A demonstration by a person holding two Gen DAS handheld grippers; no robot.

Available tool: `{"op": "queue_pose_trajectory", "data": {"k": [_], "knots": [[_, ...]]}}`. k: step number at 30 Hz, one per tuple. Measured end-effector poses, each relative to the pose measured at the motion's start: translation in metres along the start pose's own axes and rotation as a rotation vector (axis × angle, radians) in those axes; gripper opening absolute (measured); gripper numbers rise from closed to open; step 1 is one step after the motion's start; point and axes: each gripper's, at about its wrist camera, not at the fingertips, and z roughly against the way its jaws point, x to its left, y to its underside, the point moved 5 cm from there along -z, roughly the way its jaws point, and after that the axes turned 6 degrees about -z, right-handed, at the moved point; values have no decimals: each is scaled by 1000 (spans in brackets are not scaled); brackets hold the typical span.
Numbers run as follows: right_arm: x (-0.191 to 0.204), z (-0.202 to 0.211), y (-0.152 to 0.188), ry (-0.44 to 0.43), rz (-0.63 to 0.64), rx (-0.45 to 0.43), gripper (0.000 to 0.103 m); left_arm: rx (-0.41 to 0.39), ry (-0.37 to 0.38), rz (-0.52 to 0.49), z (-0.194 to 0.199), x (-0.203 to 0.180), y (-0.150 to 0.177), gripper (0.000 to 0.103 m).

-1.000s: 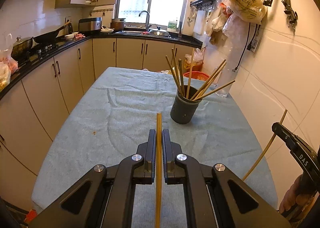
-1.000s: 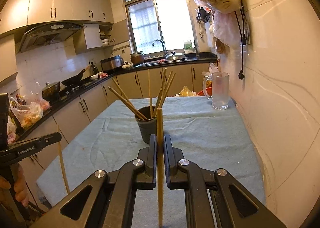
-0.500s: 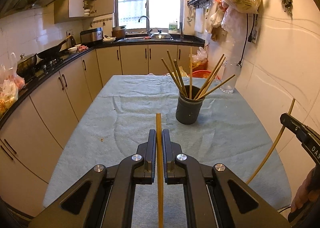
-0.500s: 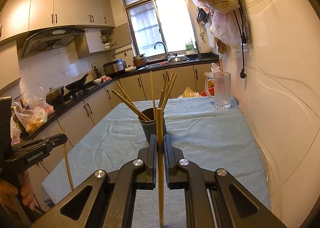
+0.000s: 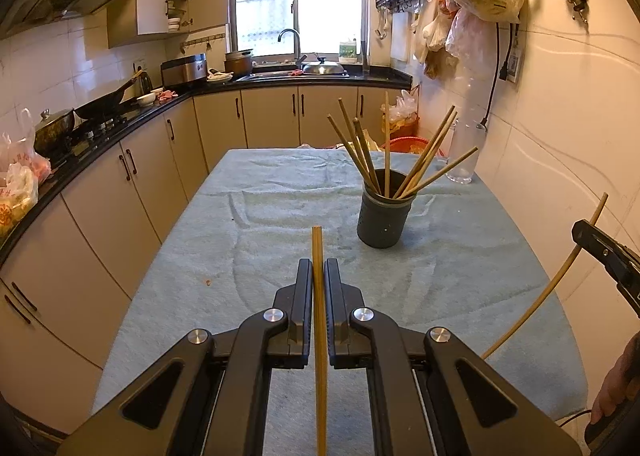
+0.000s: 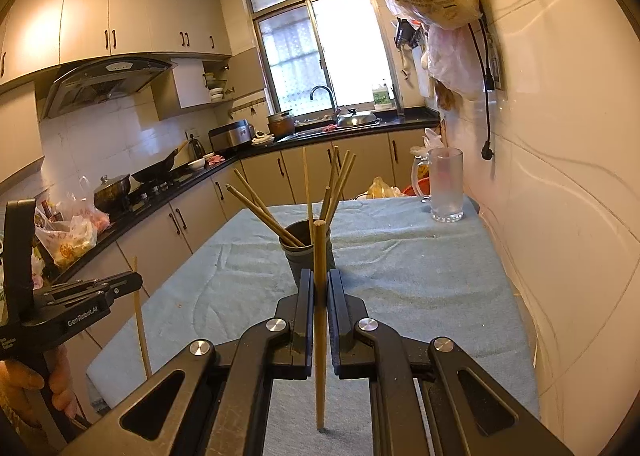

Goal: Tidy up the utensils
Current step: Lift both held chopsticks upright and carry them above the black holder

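The left gripper [image 5: 318, 276] is clamped on a single wooden chopstick [image 5: 319, 320], which runs lengthwise between its two black fingers [image 5: 303, 296] and sticks out a short way past their tips. It hovers above the near part of a table covered with a pale blue towel [image 5: 280, 223]. Farther along the table and slightly to the right stands a dark cylindrical utensil holder [image 5: 383, 211], upright on the towel, with several chopsticks [image 5: 424, 159] fanned out of its mouth at different angles. A clear glass mug [image 5: 462, 153] stands at the far right edge of the table, near the tiled wall.

The right gripper [image 6: 319, 288] is likewise clenched on its own chopstick [image 6: 319, 320], held nearly upright between the fingers [image 6: 336, 296], with its top end rising in front of the utensil holder [image 6: 296, 252] as seen from the right wrist camera. The holder sits just beyond the fingertips in that view, its bundle of chopsticks [image 6: 264, 211] leaning left and right. The glass mug [image 6: 444, 185] is at the far right of the table beside the wall.

Each wrist view catches the other gripper at the frame edge, well apart from the holder: the right one at the right side of the left view, the left one at the left side of the right view, each with its chopstick in its grip.
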Motion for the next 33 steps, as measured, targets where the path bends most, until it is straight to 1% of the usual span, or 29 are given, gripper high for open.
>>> {"op": "queue_pose_trajectory", "data": {"k": [7,21,26,33], "knots": [[13,-2,-4,-1,24,0,7,-12,1,-5,-1,7,-3,5],[34,-20,-19,-31,43,12,7,-27,14,-34,-9,15,-23,5],[34,-28,-28,-45,40,15,7,-23,27,-38,-16,18,-28,5],[38,-37,-43,-71,38,11,7,-19,63,-15,-22,24,-35,5]]}}
